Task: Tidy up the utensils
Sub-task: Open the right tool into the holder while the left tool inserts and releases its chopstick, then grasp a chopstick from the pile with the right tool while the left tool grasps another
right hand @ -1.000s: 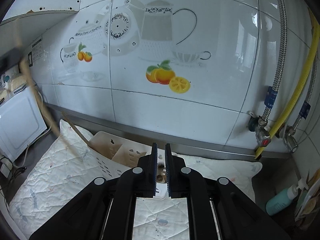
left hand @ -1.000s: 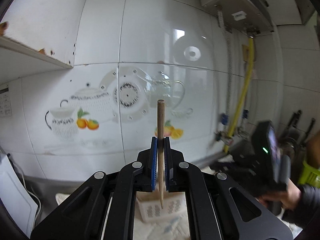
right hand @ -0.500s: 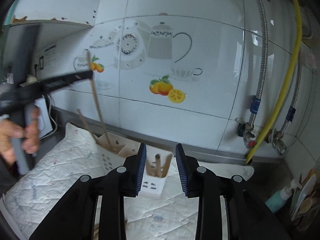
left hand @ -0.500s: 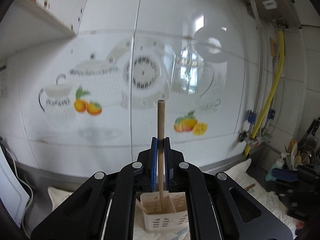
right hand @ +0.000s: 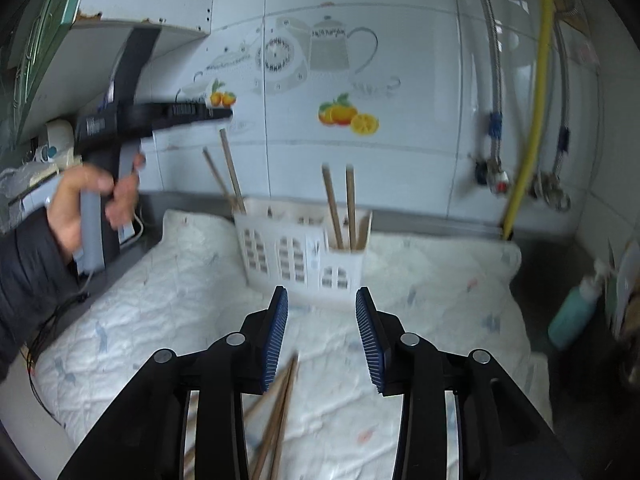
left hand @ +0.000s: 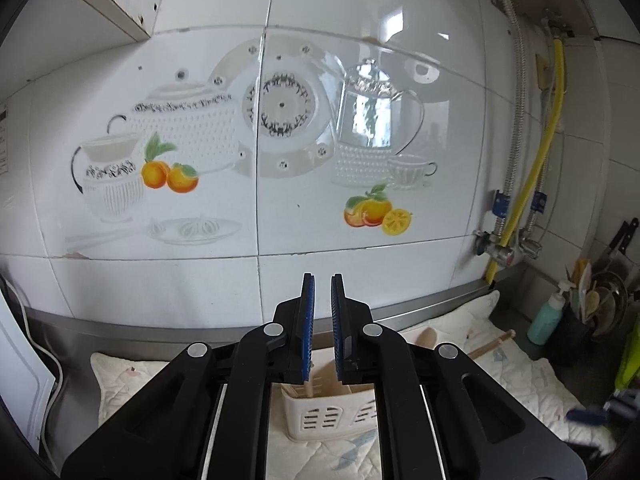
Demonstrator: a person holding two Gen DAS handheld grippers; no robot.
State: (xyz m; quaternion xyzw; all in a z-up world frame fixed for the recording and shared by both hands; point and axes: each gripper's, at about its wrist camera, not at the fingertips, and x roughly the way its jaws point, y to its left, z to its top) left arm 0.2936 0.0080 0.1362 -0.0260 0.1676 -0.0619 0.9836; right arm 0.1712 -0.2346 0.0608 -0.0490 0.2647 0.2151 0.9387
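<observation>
A white slotted basket (right hand: 304,256) stands on the quilted mat (right hand: 160,300) by the tiled wall. Two wooden chopsticks (right hand: 232,172) lean in its left compartment and two more (right hand: 340,208) in its right. My left gripper (left hand: 322,320) hovers above the basket (left hand: 320,416); its jaws are opening, a narrow gap with nothing in it, and a chopstick (left hand: 308,388) stands in the basket below. The right wrist view shows that gripper (right hand: 228,114) in a person's hand (right hand: 92,196). My right gripper (right hand: 322,336) is opening and holds nothing, above loose chopsticks (right hand: 280,412) on the mat.
A wooden spoon (left hand: 424,338) and a stick (left hand: 492,344) lie on the mat to the right. A teal soap bottle (right hand: 572,312) and a dark utensil holder (left hand: 600,300) stand at the far right. A yellow hose (right hand: 532,120) and valves run down the wall.
The left gripper has let go of its chopstick, which now stands in the basket. The right jaws have opened, and that gripper has pulled back and down over the loose chopsticks.
</observation>
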